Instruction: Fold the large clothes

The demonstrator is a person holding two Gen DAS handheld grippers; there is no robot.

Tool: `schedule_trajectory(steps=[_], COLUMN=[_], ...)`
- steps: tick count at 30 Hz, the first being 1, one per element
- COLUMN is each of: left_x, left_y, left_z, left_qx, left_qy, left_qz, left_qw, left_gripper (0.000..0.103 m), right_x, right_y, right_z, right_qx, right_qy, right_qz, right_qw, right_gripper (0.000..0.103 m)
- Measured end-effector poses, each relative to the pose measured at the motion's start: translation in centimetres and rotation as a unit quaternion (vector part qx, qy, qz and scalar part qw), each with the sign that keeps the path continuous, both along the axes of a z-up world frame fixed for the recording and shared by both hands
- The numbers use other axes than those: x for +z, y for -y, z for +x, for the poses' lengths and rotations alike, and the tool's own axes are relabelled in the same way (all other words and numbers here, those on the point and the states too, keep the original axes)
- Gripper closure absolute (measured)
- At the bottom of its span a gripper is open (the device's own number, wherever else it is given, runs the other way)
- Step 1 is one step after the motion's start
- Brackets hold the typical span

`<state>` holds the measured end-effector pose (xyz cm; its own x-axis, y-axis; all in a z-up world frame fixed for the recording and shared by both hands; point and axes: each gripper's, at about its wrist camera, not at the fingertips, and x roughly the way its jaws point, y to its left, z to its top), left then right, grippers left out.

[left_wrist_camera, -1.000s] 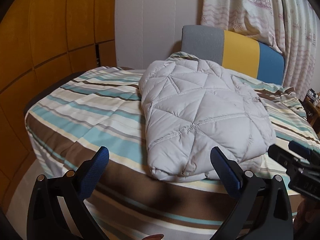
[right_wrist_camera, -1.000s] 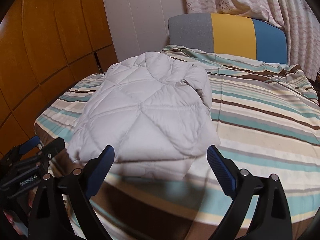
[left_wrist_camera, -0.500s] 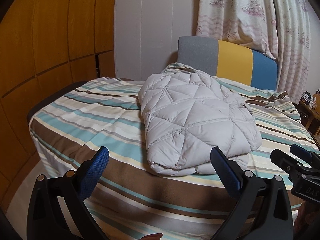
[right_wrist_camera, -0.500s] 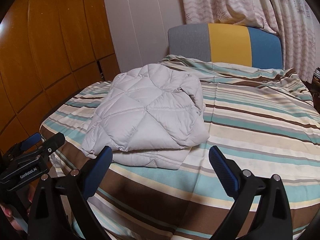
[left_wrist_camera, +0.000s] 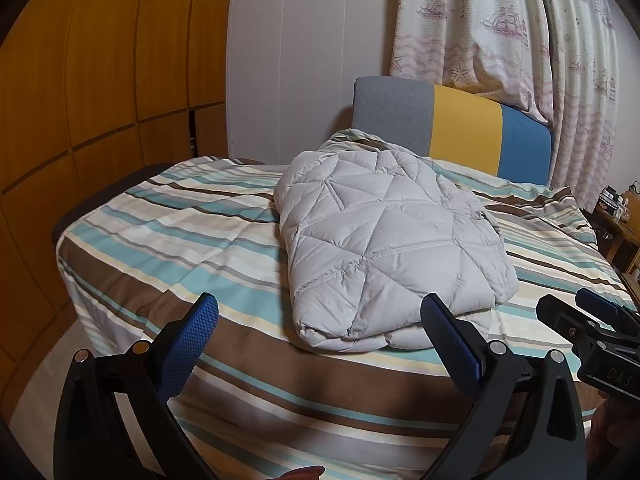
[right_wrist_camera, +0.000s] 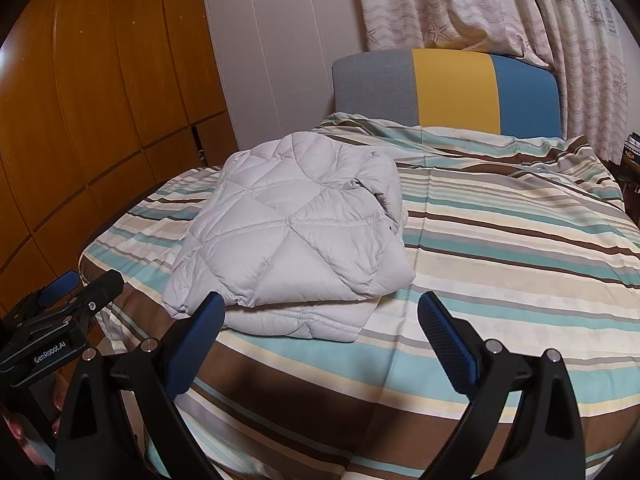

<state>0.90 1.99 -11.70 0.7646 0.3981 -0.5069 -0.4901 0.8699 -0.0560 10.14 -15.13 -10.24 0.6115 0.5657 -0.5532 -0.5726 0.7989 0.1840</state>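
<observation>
A pale grey quilted jacket (left_wrist_camera: 392,248) (right_wrist_camera: 296,236) lies folded into a thick bundle on the striped bed cover (left_wrist_camera: 180,248) (right_wrist_camera: 520,256), near the foot end. My left gripper (left_wrist_camera: 320,320) is open and holds nothing; it hovers short of the bed's near edge, apart from the jacket. Off to the right, my right gripper (right_wrist_camera: 320,316) is also open and empty, just in front of the bundle's near corner. Each gripper shows at the edge of the other's view: the right gripper (left_wrist_camera: 596,324) and the left gripper (right_wrist_camera: 76,292).
A headboard (right_wrist_camera: 452,92) in grey, yellow and blue stands at the far end, with patterned curtains (left_wrist_camera: 500,32) behind. Wooden wardrobe doors (left_wrist_camera: 100,72) line the left side. A small shelf with objects (left_wrist_camera: 620,216) sits at the right of the bed. Fingertips (right_wrist_camera: 20,432) show at lower left.
Both grippers have pulled back and up from the jacket, which now looks smaller and farther. The jacket stays folded in place. Both stay open.
</observation>
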Motion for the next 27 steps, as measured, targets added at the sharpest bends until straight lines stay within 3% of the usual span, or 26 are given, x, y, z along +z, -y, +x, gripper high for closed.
schedule_trajectory(steps=[27], left_x=[-0.63], left_y=[-0.21], left_z=[0.34], left_qx=[-0.010], left_qy=[-0.013], left_qz=[-0.004], left_qw=[0.9999], left_gripper=[0.003], right_x=[-0.19], right_y=[0.33], right_z=[-0.02], right_qx=[0.000], right_qy=[0.000], right_qz=[0.002], right_qw=[1.000], right_gripper=[0.006])
